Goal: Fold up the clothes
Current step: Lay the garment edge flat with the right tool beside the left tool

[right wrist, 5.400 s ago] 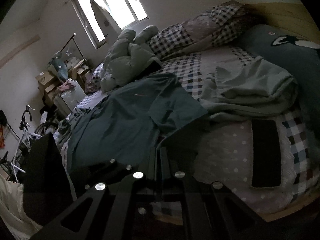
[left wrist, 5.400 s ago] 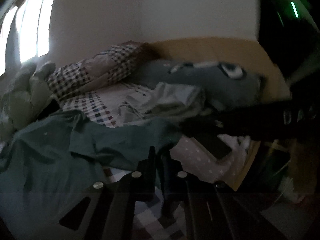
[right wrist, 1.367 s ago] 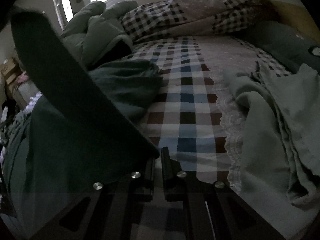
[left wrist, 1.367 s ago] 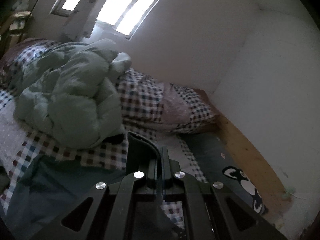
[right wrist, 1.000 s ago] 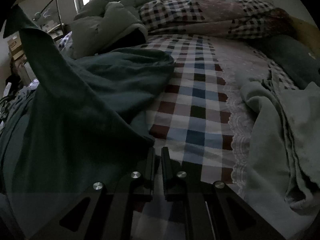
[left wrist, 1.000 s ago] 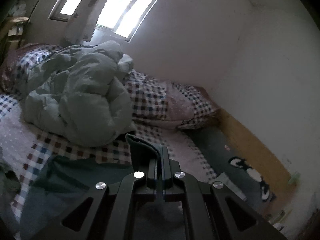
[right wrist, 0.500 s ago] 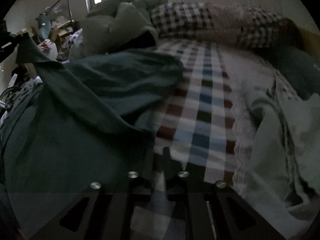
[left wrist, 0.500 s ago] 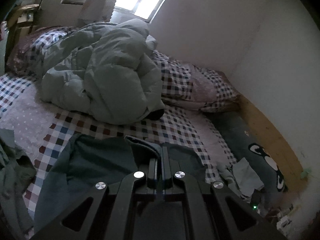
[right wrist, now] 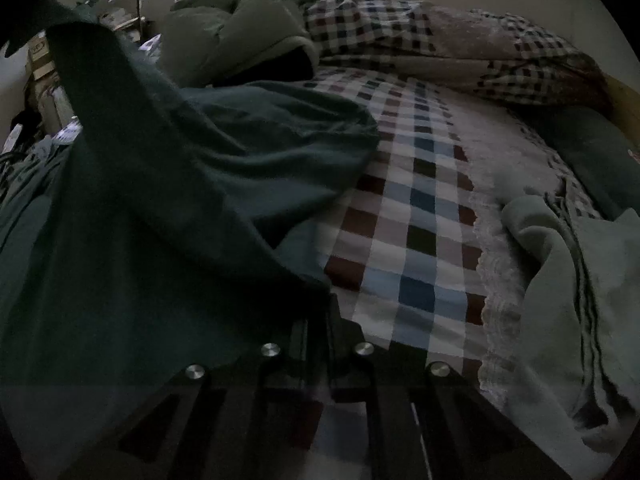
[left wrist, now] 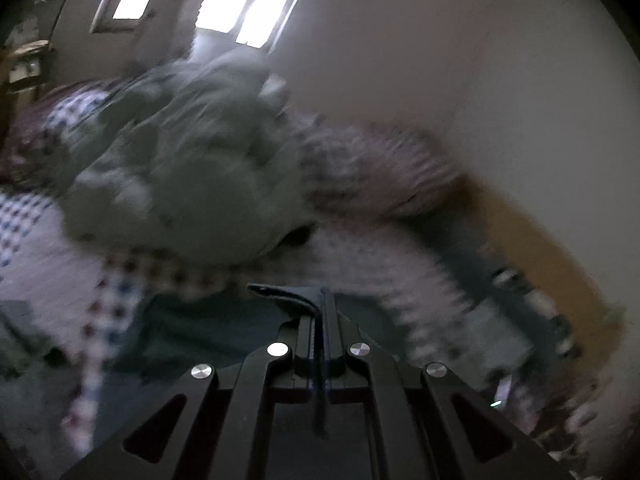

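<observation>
Both grippers are clenched on the same dark green garment (right wrist: 132, 240), each pinching a different edge so the cloth can be carried over as one panel.

In the left wrist view, the left gripper (left wrist: 320, 320) sits at lower centre with its fingers (left wrist: 329, 312) pressed together on a hemmed edge of the garment, which pokes up and curls to the left just above the tips. The rest of the view is smeared, but a pale green puffer jacket (left wrist: 180, 184) fills the middle left.

In the right wrist view, the right gripper (right wrist: 318, 320) is at lower centre, fingers clamped on a corner of the green cloth. From there the fabric rises in a taut ridge to the upper left of the frame, which suggests the far edge is being held up by the other hand. The garment's loose bulk lies across the left half of the frame on the checked bedsheet (right wrist: 416, 208). A light green folded cloth (right wrist: 580, 300) lies at the right edge, well apart, probably set aside.

The fold looks to be in progress, not yet laid flat.
</observation>
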A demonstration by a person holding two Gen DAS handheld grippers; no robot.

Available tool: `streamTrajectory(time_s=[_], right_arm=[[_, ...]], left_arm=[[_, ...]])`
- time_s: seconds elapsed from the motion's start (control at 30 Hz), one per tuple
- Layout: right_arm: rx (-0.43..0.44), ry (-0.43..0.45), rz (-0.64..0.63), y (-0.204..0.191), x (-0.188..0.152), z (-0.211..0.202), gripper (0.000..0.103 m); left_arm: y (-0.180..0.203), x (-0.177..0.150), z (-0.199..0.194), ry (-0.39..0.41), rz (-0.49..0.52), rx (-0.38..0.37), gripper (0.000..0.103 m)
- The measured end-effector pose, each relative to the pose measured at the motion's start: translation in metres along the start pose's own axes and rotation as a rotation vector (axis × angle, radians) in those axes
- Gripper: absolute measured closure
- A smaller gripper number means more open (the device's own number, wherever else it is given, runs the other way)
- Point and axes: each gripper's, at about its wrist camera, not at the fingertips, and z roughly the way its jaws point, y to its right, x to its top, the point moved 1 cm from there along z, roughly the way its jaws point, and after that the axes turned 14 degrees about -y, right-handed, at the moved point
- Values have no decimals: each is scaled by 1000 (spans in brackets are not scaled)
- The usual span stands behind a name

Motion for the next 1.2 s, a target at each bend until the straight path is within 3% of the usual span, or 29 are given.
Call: streamTrajectory(time_s=[0.1, 0.2, 0.33, 0.43, 0.5, 0.6, 0.97, 1.13, 1.2], right_arm=[[-28, -10, -36, -5, -2, 1, 98], [-65, -14, -70, -11, -3, 2, 98], [-45, -13, -87, -9, -5, -1, 95], [1, -4, -81, -3, -8, -8, 94], [17, -1, -71, -2, -10, -11, 92], [20, -8, -69, -3, -10, -9, 92], [7, 30, -111, -9, -12, -15, 91], [-5, 64, -156, -21, -11, -19, 72], [-26, 47, -154, -23, -10, -14, 71]], left_arm=[[-17, -7, 9, -35, -26, 52, 102], [-30, -13, 8, -38, -52, 47, 102], [-17, -15, -7, -22, -22, -7, 102], [18, -27, -34, 84, 136, -155, 102], [13, -30, -12, -30, 128, -94, 102], [-10, -38, 12, -102, 77, 10, 102], [-56, -24, 11, -74, -52, 64, 102], [-63, -19, 17, -61, -71, 59, 102], [-64, -18, 17, -61, -72, 57, 102]])
